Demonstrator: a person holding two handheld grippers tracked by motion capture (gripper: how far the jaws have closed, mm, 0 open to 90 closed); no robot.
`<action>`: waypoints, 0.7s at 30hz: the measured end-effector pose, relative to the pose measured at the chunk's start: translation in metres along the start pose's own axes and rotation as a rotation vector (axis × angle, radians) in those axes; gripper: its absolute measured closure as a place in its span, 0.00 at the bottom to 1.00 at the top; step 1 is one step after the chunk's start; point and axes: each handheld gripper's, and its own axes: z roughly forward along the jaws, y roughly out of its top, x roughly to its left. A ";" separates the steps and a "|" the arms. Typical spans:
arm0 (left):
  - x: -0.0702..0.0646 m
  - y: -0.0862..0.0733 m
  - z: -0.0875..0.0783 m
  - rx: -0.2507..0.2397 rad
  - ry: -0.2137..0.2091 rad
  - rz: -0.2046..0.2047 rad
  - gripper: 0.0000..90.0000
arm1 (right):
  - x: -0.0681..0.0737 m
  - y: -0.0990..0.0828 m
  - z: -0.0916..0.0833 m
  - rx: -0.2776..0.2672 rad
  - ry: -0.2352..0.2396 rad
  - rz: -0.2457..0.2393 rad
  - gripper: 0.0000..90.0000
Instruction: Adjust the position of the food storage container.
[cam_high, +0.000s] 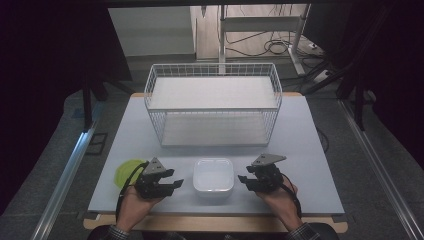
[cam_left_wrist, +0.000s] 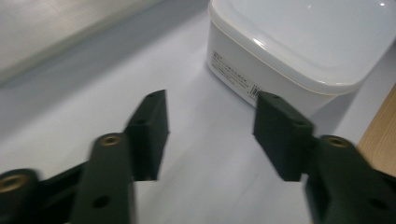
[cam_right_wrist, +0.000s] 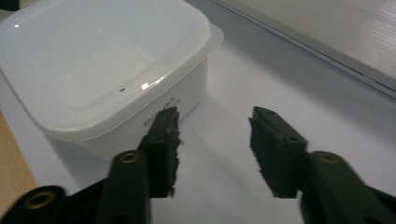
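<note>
Two grippers, left gripper (cam_high: 176, 183) and right gripper (cam_high: 243, 179), flank the lidded white container (cam_high: 213, 176) at the table's (cam_high: 300, 145) near edge, jaws spread empty; closing evenly on opposite sides would likely steady it.

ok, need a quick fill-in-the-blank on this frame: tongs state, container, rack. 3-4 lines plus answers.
1. The white square plastic container sits on the table between the two ____.
2. The left tongs and the right tongs both have their jaws ____.
3. The container's lid is ____.
4. Behind the container stands a white ____ rack with two shelves.

Missing words: tongs; open; on; wire
</note>
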 end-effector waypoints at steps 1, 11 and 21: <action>0.000 -0.001 -0.002 -0.011 0.003 0.004 0.39 | 0.000 -0.001 -0.002 -0.008 0.010 0.004 0.49; -0.005 -0.005 0.001 -0.020 -0.014 0.024 0.22 | -0.002 -0.005 -0.015 -0.075 0.021 0.004 0.24; -0.006 -0.005 0.003 -0.013 -0.055 0.025 0.20 | -0.003 -0.007 -0.013 -0.076 0.032 -0.001 0.15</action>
